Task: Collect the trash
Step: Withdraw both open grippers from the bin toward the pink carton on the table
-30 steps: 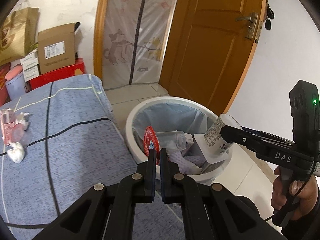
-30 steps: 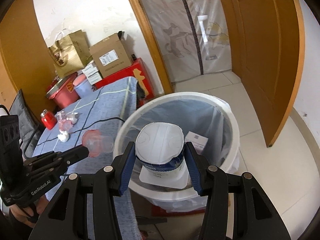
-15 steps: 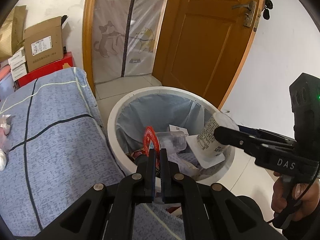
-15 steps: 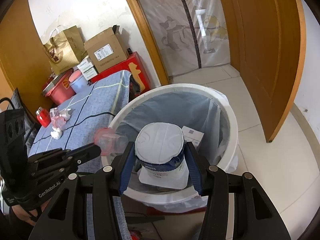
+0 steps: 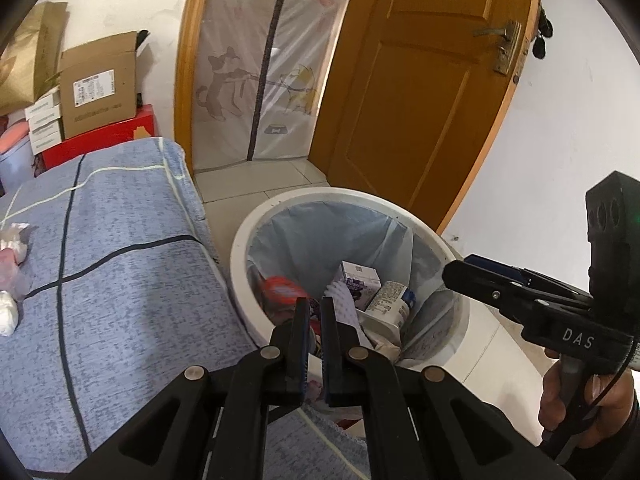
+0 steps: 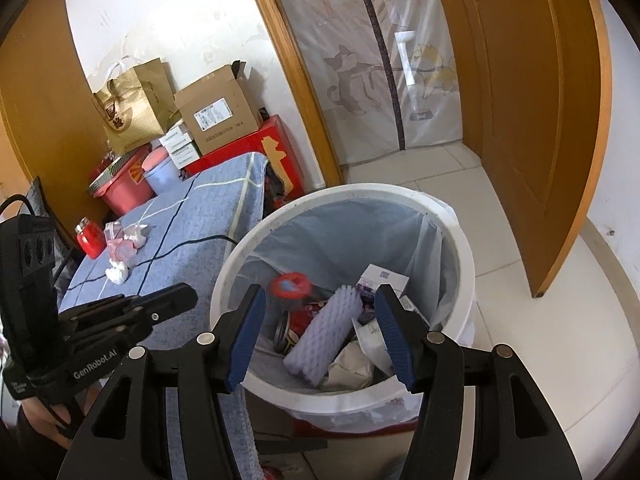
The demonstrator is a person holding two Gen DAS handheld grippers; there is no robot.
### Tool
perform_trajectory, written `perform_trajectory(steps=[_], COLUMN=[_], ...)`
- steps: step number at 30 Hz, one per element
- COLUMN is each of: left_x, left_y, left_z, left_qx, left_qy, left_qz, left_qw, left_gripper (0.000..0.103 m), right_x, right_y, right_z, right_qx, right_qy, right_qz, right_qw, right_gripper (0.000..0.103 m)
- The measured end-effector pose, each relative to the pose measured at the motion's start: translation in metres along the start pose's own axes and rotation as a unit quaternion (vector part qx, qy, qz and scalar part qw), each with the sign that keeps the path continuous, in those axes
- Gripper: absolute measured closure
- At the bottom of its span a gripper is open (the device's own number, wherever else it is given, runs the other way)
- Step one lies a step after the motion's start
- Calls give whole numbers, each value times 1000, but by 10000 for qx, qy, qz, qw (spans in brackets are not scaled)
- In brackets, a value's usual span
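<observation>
The white bin [image 6: 464, 248] with a blue liner stands beside the table. My right gripper [image 6: 320, 292] hangs over it, its jaws opening with nothing between them. The white yogurt cup [image 5: 390, 304] lies inside the bin next to a small carton [image 5: 360, 280]. A clear cup with a red lid [image 6: 290, 286] and a white foam sleeve [image 6: 324, 336] lie in there too. My left gripper [image 5: 314, 308] is shut and empty at the bin's near rim [image 5: 240, 240]; its tip [image 6: 188, 294] stays apart from the red-lidded cup. The right gripper's tip [image 5: 460, 274] reaches over the far rim.
Crumpled tissues [image 6: 118, 274] and pink wrappers [image 6: 120, 246] lie on the blue checked tablecloth [image 6: 208, 216], beside a red jar [image 6: 90, 236]. Cardboard boxes [image 6: 220, 116] and a paper bag [image 6: 132, 112] stand behind. An open wooden door [image 6: 532, 120] is right of the bin.
The yogurt cup dropped out of the right gripper into the bin, and those jaws spread wider. The red-lidded cup left the left gripper's tip and lies in the bin.
</observation>
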State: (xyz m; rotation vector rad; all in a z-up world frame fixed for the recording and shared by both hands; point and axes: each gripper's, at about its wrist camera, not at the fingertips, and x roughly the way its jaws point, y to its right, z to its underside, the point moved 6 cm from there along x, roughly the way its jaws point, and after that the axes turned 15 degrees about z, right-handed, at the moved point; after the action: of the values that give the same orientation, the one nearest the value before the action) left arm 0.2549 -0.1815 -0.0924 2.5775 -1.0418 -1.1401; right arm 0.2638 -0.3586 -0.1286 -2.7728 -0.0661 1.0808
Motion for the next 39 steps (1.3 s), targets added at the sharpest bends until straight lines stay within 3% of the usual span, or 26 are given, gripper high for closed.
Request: perform_trajectory(steps=[15, 39], left_x=[-51, -155], left_y=[-3, -47], left_z=[12, 49], left_qx=[-253, -600], left_qy=[324, 960], left_qz=[-108, -1102], left_qw=[9991, 9874], left_gripper=[99, 98], right_x=[-34, -52], right_y=[-40, -129], right_z=[2, 18], right_qx=[-378, -1103], right_qy=[285, 397], right_qz=[-262, -802], right_qw=[9985, 9899], right_gripper=[46, 45])
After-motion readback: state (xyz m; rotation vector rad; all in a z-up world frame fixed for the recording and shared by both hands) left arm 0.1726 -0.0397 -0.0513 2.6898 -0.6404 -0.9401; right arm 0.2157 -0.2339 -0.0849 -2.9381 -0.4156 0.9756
